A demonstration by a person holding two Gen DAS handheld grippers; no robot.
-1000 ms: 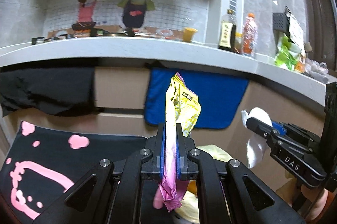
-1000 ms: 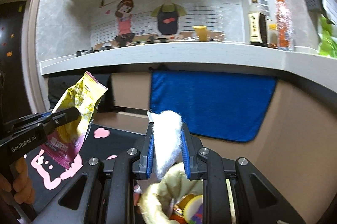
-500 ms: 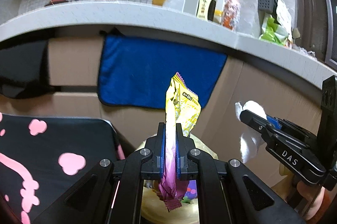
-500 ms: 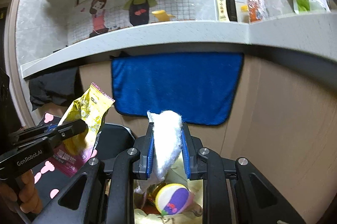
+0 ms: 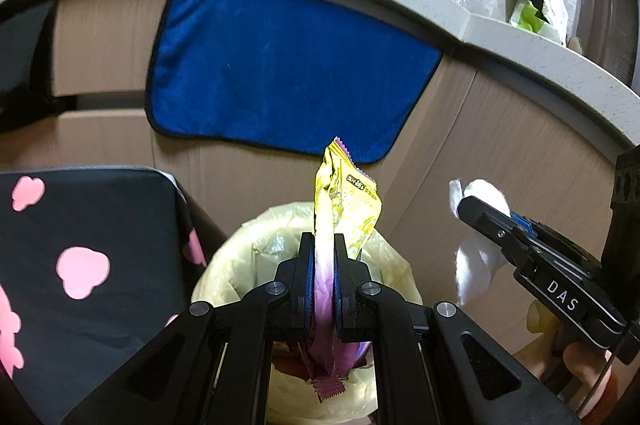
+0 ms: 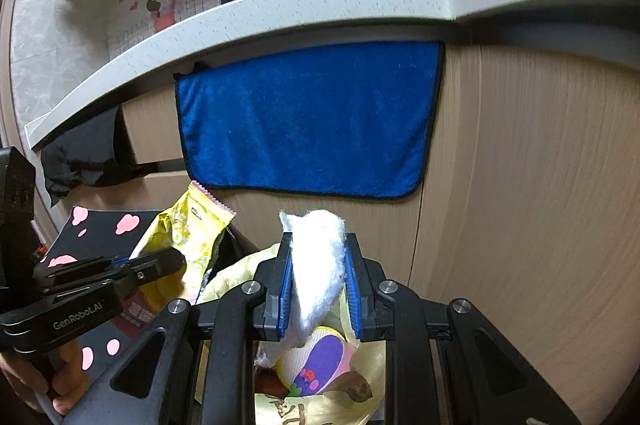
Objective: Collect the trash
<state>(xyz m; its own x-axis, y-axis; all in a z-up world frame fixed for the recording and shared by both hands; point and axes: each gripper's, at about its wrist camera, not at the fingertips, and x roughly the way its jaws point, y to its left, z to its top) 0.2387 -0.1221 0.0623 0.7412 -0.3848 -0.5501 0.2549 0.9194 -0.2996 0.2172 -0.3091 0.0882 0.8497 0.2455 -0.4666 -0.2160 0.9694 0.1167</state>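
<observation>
My left gripper (image 5: 324, 241) is shut on a yellow and purple snack wrapper (image 5: 344, 209), which it holds upright over a bin lined with a yellowish bag (image 5: 240, 257). My right gripper (image 6: 318, 249) is shut on a white crumpled tissue (image 6: 320, 265) above the same bin (image 6: 356, 357), which holds a purple and white wrapper and other trash. The right gripper and tissue (image 5: 476, 265) show at the right of the left wrist view. The left gripper with the wrapper (image 6: 188, 237) shows at the left of the right wrist view.
A blue towel (image 5: 276, 73) hangs on the wooden cabinet front under a grey counter (image 5: 520, 37) with bottles. A black cushion with pink shapes (image 5: 80, 253) lies left of the bin. A wooden cabinet panel (image 6: 540, 205) stands at the right.
Both grippers have moved forward and tilted down with their trash. The bin has come into full view beneath them, and the counter has risen in both views.
</observation>
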